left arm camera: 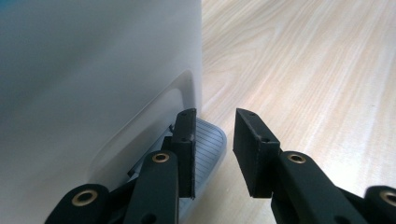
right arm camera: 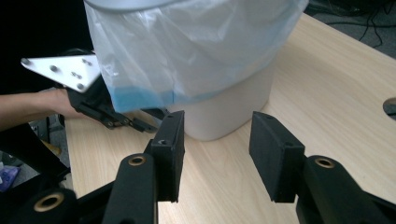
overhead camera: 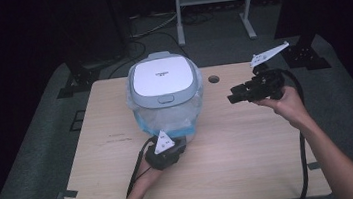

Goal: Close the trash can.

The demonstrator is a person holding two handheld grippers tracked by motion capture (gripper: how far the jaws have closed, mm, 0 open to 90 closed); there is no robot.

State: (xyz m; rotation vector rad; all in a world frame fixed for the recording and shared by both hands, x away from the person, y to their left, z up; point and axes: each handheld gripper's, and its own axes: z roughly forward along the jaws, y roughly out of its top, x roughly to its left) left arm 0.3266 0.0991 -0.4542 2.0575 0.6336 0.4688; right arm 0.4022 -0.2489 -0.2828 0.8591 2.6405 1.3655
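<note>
A white bin [overhead camera: 165, 95] stands near the back middle of the wooden table [overhead camera: 252, 161]. It has a grey and white lid [overhead camera: 162, 76] that sits shut on top. A thin plastic bag [right arm camera: 187, 51] lines the bin and hangs down over its sides, with a blue edge at the bottom of the bag. I cannot see what is inside the bin, because the lid covers it. The left gripper [overhead camera: 166, 151] is low at the front foot of the bin, right by a small ribbed pedal [left arm camera: 208, 142]. Its jaws stand a little apart with nothing between them, and one jaw is just beside the pedal. The right gripper [overhead camera: 237, 94] hangs in the air well to the right of the bin, and it points at the bin's side. Its jaws are partly open and hold nothing too. I think things could go wrong here. If the left gripper pushes the pedal too hard or from the side, the light bin might slide or tip. If the right gripper catches the loose bag, the bag might tear or pull off the rim.
</note>
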